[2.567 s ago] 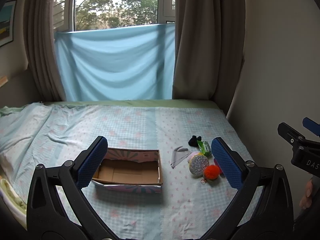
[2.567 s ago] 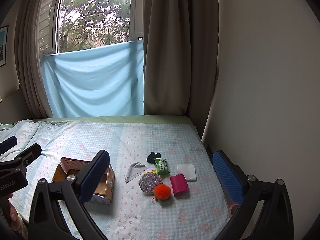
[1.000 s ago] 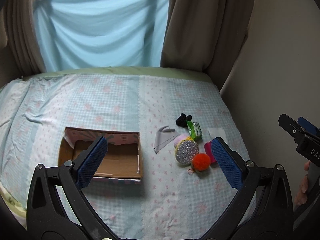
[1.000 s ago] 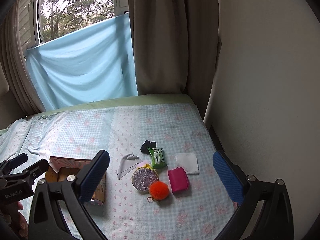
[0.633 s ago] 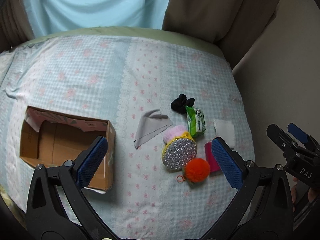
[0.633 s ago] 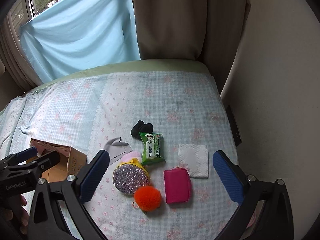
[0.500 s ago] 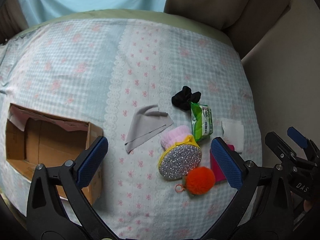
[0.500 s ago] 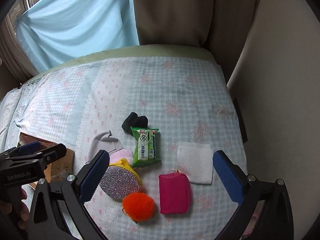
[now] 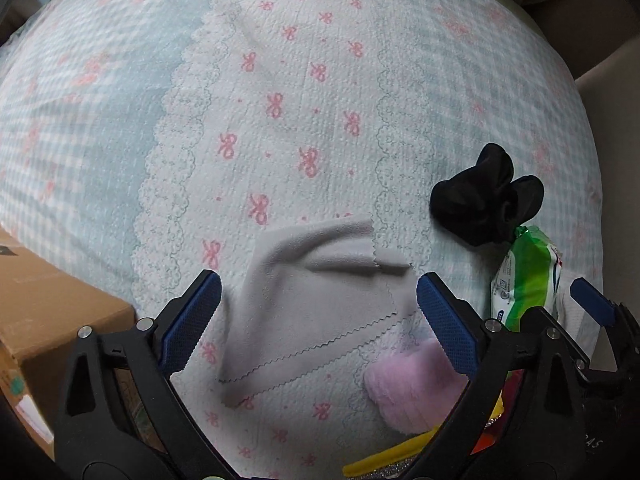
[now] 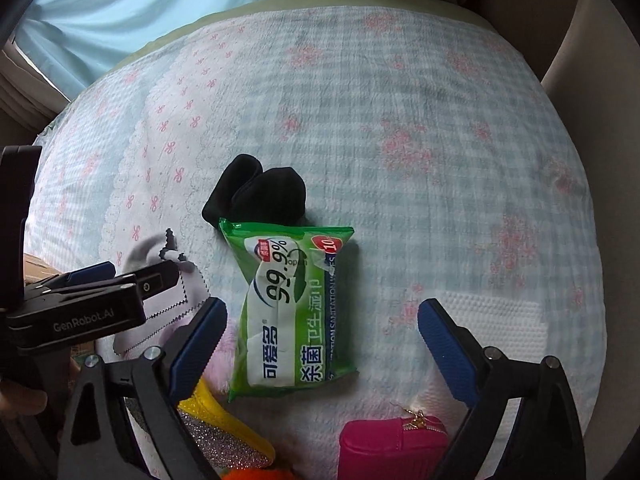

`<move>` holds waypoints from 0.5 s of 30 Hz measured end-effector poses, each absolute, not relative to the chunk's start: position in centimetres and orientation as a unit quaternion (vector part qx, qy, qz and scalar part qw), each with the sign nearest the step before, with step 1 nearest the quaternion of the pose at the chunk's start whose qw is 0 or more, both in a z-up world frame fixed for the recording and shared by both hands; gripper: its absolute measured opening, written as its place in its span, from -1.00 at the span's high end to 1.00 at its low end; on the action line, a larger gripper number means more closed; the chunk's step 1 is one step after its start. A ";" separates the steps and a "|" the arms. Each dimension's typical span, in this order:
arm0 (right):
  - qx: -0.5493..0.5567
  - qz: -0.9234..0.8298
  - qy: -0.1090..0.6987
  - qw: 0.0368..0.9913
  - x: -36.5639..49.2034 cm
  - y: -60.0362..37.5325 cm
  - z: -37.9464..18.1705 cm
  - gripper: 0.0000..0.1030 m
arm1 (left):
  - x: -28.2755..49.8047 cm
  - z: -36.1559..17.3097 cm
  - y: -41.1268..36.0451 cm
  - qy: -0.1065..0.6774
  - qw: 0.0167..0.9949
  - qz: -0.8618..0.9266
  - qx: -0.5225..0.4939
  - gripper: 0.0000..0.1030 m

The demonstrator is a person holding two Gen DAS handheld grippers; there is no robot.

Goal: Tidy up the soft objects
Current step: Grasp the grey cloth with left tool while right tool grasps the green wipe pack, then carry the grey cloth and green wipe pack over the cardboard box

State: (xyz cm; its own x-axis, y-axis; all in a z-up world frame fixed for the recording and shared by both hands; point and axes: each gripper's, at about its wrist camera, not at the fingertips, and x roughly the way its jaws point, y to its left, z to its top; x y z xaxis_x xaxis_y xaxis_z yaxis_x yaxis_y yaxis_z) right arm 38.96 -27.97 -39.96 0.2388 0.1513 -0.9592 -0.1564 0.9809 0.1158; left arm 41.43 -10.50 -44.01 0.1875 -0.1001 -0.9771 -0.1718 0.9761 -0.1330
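My left gripper (image 9: pixel 318 300) points down at the bed, open, its blue pads either side of a grey pinked-edge cloth (image 9: pixel 320 308) without touching it. The right gripper (image 10: pixel 322 320) hovers over a green wipes pack (image 10: pixel 292 308). Its jaws are closing, with the pack between them and the pads clear of it. Black socks (image 10: pixel 256 196) lie just beyond the pack. A pink fluffy item (image 9: pixel 412 384) lies under the left gripper's right finger.
A cardboard box (image 9: pixel 52 312) stands at the left. A glitter pouch with a yellow edge (image 10: pixel 224 436), a magenta purse (image 10: pixel 392 448) and a white pad (image 10: pixel 492 324) lie near the right gripper. The wall and curtain close off the bed's far right.
Both grippers have dropped close to the bed and tipped steeply downward. The left now frames the grey cloth, the right the wipes pack. The right jaws look slightly narrower.
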 end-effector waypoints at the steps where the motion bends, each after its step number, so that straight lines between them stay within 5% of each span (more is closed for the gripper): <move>1: -0.003 0.101 0.612 0.784 39.1 -27.8 -40.4 -0.69 | 41.6 -44.7 -10.4 0.640 0.760 0.025 -0.109 -0.89; 6: -0.011 0.119 0.623 0.773 39.5 -27.1 -41.7 -0.25 | 42.3 -47.2 -11.0 0.648 0.755 0.024 -0.100 -0.60; 9: -0.015 0.131 0.621 0.773 39.4 -26.5 -41.8 0.08 | 42.1 -47.6 -11.9 0.643 0.763 0.026 -0.067 -0.17; 11: -0.032 0.129 0.617 0.776 39.2 -25.9 -41.7 0.17 | 41.8 -47.5 -11.9 0.640 0.765 0.023 -0.067 0.38; 13: -0.049 0.125 0.612 0.779 38.9 -25.5 -41.5 0.26 | 41.6 -47.3 -11.7 0.638 0.766 0.019 -0.073 0.68; 15: -0.051 0.120 0.609 0.782 38.8 -25.5 -41.5 0.27 | 41.5 -46.6 -11.5 0.640 0.764 0.012 -0.081 0.77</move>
State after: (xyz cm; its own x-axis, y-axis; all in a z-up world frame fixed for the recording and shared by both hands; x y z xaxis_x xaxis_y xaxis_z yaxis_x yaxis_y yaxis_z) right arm 38.78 -25.46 -41.46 0.2284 0.1262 -0.9653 -0.2499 0.9659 0.0671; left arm 41.49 -11.45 -46.57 0.1798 -0.0853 -0.9800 -0.1227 0.9865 -0.1083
